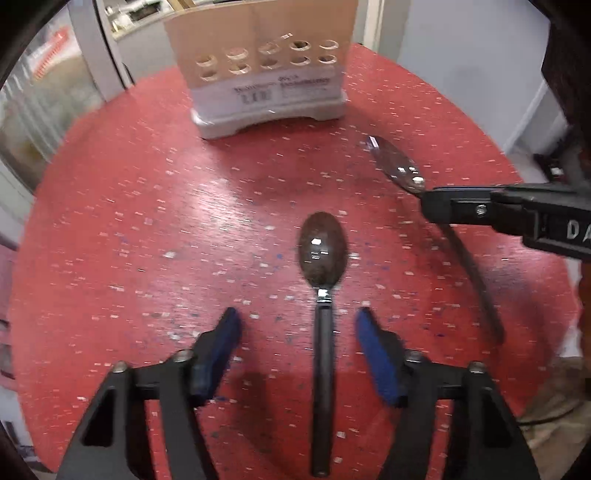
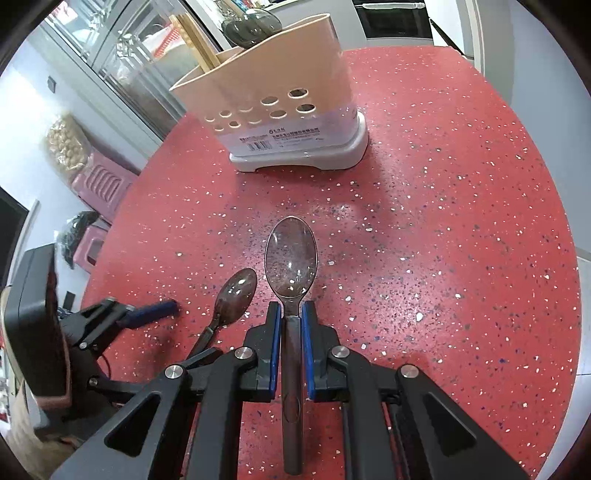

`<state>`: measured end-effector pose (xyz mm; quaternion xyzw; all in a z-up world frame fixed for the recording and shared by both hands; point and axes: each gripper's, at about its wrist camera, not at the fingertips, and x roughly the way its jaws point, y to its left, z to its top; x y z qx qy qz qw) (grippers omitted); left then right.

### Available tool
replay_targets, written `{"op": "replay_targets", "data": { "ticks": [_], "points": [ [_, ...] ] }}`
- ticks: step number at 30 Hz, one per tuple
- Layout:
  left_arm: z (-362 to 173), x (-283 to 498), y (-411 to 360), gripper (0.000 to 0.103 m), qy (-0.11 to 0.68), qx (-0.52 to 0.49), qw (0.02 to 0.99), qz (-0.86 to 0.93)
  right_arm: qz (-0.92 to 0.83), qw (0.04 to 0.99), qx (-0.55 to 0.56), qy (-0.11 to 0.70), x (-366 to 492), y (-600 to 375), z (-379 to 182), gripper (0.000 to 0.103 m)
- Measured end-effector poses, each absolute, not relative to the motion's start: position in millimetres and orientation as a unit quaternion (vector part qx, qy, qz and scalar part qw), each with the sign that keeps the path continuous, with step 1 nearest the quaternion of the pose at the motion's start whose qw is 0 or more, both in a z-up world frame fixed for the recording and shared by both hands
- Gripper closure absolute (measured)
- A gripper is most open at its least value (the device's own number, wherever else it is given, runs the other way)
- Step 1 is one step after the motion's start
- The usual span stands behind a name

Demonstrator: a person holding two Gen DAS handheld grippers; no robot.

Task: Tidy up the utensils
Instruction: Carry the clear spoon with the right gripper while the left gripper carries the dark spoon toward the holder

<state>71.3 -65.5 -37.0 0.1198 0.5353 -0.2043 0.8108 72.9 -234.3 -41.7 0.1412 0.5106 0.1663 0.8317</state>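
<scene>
A small dark spoon (image 1: 322,254) lies on the red speckled table (image 1: 147,221), handle toward me. My left gripper (image 1: 297,321) is open, its blue pads either side of the handle, not touching it. My right gripper (image 2: 292,314) is shut on a larger clear grey spoon (image 2: 291,258) at its neck, bowl pointing ahead. The right gripper also shows in the left wrist view (image 1: 458,206), on that spoon (image 1: 397,164). The small spoon (image 2: 236,291) and the left gripper (image 2: 155,310) show in the right wrist view. A beige utensil holder (image 2: 273,96) with holes stands at the back.
The holder (image 1: 266,74) sits on a white base and holds chopsticks (image 2: 197,40) and a dark spoon bowl (image 2: 255,22). The round table's edge (image 2: 122,206) curves on the left, with pink stools (image 2: 99,184) beyond it.
</scene>
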Motion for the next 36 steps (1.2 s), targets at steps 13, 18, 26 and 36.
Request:
{"op": "replay_targets", "data": {
  "ticks": [13,18,26,36],
  "points": [
    [-18,56,-53,0.066,0.508,0.062,0.832,-0.214,0.174,0.840,0.157,0.489,68,-248,-23,0.091],
    [4,51,-42,0.066,0.471,0.039,0.859,-0.200,0.178,0.844,0.157,0.482,67,-246,-18,0.091],
    [24,49,-42,0.066,0.446,0.044,0.874,-0.188,0.180,0.848,0.154,0.473,67,-244,-8,0.091],
    [31,55,-42,0.066,0.431,0.037,0.883,-0.184,0.178,0.854,0.152,0.465,69,-245,7,0.091]
  ]
}}
